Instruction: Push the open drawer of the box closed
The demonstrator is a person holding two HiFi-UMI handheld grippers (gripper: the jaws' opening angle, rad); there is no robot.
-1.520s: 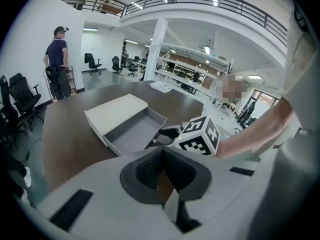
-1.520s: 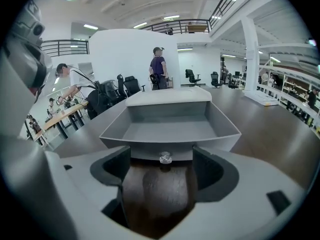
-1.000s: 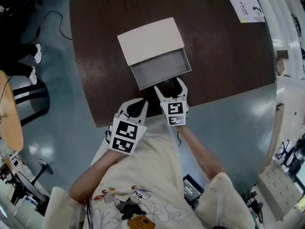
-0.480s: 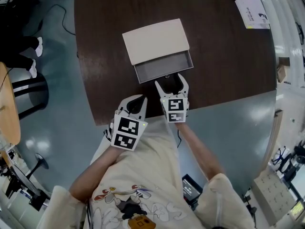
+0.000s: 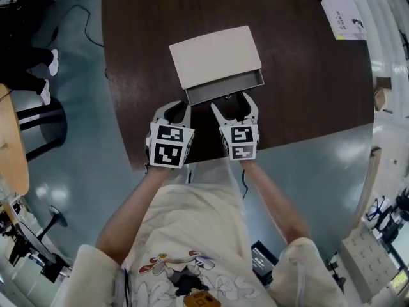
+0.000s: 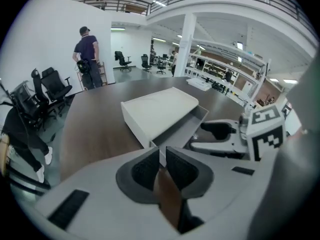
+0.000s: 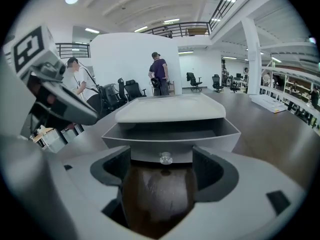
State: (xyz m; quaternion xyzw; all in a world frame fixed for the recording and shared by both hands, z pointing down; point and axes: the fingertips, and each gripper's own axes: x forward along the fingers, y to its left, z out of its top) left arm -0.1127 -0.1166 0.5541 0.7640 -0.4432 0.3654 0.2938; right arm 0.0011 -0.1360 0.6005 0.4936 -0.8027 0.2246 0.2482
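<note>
A white box (image 5: 214, 55) lies on the dark table (image 5: 300, 88), and its grey drawer (image 5: 225, 88) sticks out a short way toward me. My right gripper (image 5: 234, 105) stands open right at the drawer front (image 7: 170, 146), with the small clear knob (image 7: 165, 158) between its fingertips. My left gripper (image 5: 174, 110) hovers beside it, to the left of the drawer's near corner (image 6: 156, 145). Its jaws are opening, with only a narrow gap and nothing between them.
A printed sheet (image 5: 345, 16) lies at the table's far right corner. The table's near edge (image 5: 192, 158) runs just under both grippers. A round wooden table (image 5: 9, 146) stands at the left. People and office chairs (image 6: 52, 86) stand beyond the table.
The drawer has slid most of the way into the box, with my right gripper following against its front. My left gripper has come forward beside it, and its jaws have parted slightly.
</note>
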